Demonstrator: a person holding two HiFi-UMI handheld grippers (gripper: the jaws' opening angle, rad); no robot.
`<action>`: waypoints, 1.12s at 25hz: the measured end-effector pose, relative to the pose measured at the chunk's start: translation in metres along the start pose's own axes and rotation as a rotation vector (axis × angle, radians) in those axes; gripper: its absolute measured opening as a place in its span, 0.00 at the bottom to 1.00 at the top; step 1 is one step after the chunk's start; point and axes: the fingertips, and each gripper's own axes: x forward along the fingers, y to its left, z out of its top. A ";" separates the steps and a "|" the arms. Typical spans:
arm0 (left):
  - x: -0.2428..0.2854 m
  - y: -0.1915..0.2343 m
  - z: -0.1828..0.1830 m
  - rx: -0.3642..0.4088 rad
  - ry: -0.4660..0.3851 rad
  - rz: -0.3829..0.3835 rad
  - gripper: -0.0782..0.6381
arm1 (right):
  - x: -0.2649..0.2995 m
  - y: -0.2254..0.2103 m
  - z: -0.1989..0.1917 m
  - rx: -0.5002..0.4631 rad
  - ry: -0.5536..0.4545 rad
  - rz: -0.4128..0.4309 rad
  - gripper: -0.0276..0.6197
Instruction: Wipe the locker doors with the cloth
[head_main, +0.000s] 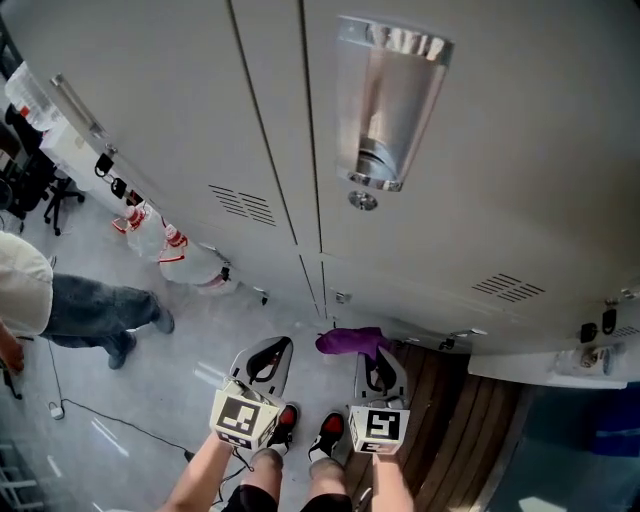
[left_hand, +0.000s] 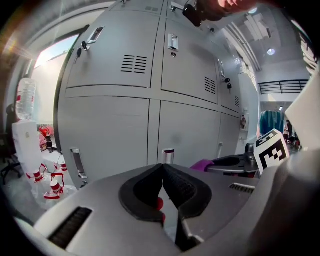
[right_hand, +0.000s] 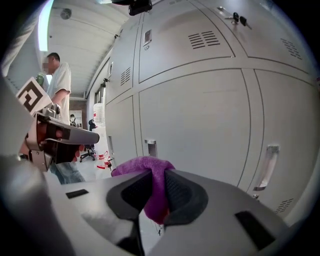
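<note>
Head view, left to right: left gripper (head_main: 266, 362), jaws pressed together on nothing; right gripper (head_main: 381, 372), clenched on the purple cloth (head_main: 350, 341), near the doors (head_main: 500, 130). Cloth probably soft, light and floppy; best held by a bunched fold.

The bystander (head_main: 60, 305) at nine o'clock is cut by the head view's left edge. The right gripper (head_main: 380, 362) hides part of the cloth (head_main: 350, 341); lockers (head_main: 480, 150) run off at twelve o'clock.
</note>
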 end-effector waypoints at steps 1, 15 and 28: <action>0.001 0.005 -0.004 -0.004 -0.002 0.008 0.14 | 0.008 0.003 -0.003 0.000 -0.002 0.008 0.15; 0.031 0.052 -0.048 -0.011 -0.017 0.074 0.14 | 0.093 0.014 -0.037 0.004 -0.011 0.045 0.15; 0.042 0.046 -0.046 0.003 -0.020 0.044 0.14 | 0.087 -0.023 -0.044 0.030 0.000 -0.040 0.15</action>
